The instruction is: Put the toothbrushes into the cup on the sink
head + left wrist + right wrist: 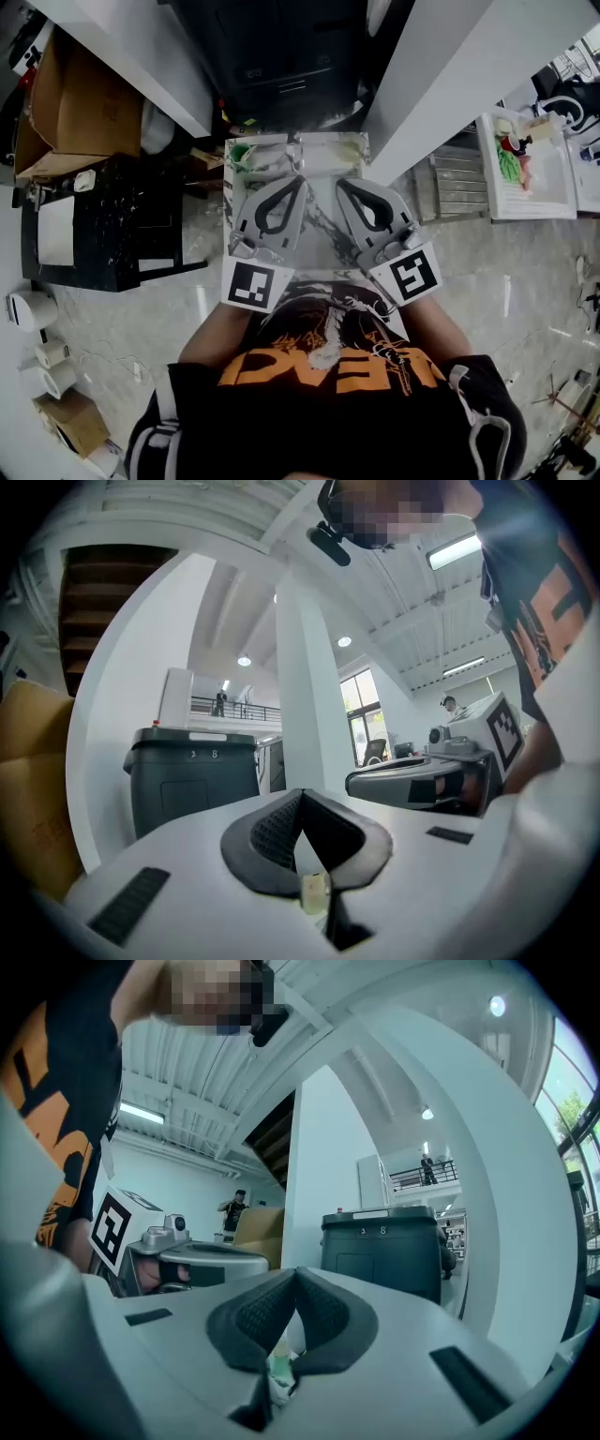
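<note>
Over the sink [314,148], as the head view had it, the left gripper [297,180] and the right gripper [340,185] hung side by side. Their tips angled toward each other, just ahead of the person's black shirt [328,394]. A green item [241,155] sat in the sink's far left corner and a pale item [349,150] in its far right corner. Both were too small to tell whether either was the cup or a toothbrush.

On to the left gripper view: the left gripper [300,794] had its jaws pressed together at the tips with nothing clamped. It pointed out across the room at a dark bin [192,780].

Right gripper view: the right gripper [296,1271] was closed up too, and empty, with that bin [380,1241] ahead of it.
</note>
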Available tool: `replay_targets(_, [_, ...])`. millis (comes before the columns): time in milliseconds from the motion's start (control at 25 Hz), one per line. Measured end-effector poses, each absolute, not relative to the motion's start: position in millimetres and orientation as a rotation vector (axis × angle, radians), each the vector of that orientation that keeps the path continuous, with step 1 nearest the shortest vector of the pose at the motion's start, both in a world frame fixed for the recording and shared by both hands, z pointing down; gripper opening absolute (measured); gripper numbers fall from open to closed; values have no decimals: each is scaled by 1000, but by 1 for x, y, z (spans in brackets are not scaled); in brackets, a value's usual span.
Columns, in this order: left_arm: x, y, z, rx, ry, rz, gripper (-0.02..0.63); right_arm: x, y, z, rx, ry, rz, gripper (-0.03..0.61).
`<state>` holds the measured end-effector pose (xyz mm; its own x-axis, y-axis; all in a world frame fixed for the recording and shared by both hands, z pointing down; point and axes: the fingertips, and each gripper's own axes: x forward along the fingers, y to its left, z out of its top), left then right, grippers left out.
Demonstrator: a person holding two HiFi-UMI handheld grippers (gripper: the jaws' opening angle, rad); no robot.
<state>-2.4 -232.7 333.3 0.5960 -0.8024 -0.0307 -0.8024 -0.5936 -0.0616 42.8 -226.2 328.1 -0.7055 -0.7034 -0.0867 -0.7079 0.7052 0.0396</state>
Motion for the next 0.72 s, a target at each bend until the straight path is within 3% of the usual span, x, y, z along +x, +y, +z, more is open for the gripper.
replay_targets(720, [20, -224, 332, -2731, 1388, -11, 23, 56, -222, 331, -1166, 2864, 119, 14])
